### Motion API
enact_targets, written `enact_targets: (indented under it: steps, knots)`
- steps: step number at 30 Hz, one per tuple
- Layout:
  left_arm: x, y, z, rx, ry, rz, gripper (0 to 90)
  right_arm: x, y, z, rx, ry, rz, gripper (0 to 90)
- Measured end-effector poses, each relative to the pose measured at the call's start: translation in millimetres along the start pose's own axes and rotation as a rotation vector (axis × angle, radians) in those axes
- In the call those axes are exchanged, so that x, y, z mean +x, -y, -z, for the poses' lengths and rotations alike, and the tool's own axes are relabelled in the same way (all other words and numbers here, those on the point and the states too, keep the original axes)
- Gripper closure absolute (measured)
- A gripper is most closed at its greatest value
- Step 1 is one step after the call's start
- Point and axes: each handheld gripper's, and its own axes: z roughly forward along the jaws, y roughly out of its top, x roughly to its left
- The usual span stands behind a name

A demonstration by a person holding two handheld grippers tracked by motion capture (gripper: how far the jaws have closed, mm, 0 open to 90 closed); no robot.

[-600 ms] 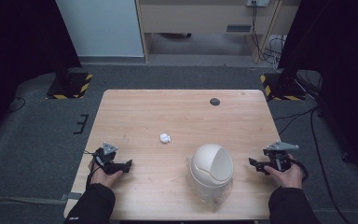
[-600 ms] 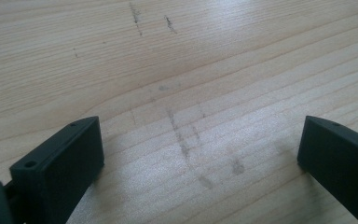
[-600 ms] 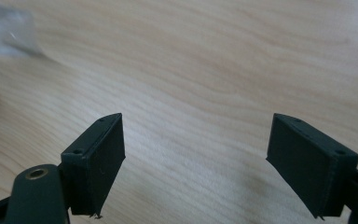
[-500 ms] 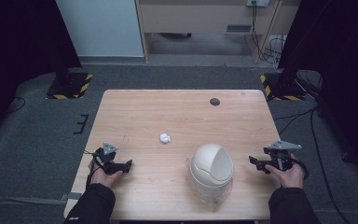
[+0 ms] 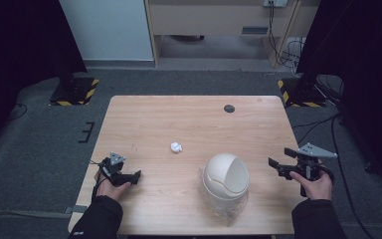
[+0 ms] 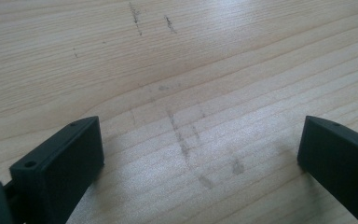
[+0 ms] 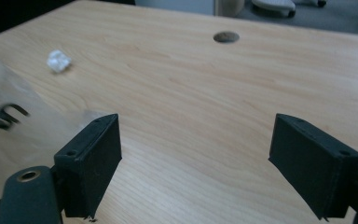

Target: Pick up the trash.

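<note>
- The left gripper point(image 5: 135, 176) rests low at the near left of the counter point(image 5: 144, 119), jaws spread wide with nothing between them; its own view shows bare, scuffed wood grain.
- The right gripper point(image 5: 278, 157) hangs at the near right edge, jaws also wide apart and empty, pointing across toward the cream dome-lidded bin point(image 5: 225, 177).
- The bin stands near the front of the counter, between the two grippers but closer to the right one; a clear liner shows round its base.
- A small crumpled paper ball point(image 5: 176, 147) lies toward the middle of the counter, well apart from both grippers and just beyond the bin.
- My reading: this is the start, nothing grasped yet. The likely next move is a reach to the paper ball, closing gently on so small and light a thing.
- The counter is pale wood with a dark cable hole point(image 5: 229, 108) near the far edge; grey carpet and dark curtains surround it.
</note>
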Motion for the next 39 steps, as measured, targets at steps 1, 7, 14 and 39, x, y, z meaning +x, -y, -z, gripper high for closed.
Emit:
enact_targets:
  steps: [1,7,14,39]
  knots:
    - [0.0,0.0,0.0,0.0,0.0,0.0,0.0,0.0,0.0,0.0,0.0,0.0,0.0,16.8]
    - [0.0,0.0,0.0,0.0,0.0,0.0,0.0,15.7,-22.7,12.7,-0.063,-0.045,0.025,16.1]
    - [0.0,0.0,0.0,0.0,0.0,0.0,0.0,43.3,-44.1,26.8,-0.101,-0.094,0.075,16.1]
    - [0.0,0.0,0.0,0.0,0.0,0.0,0.0,90.8,-38.3,-1.4,0.005,-0.322,0.117,19.3]
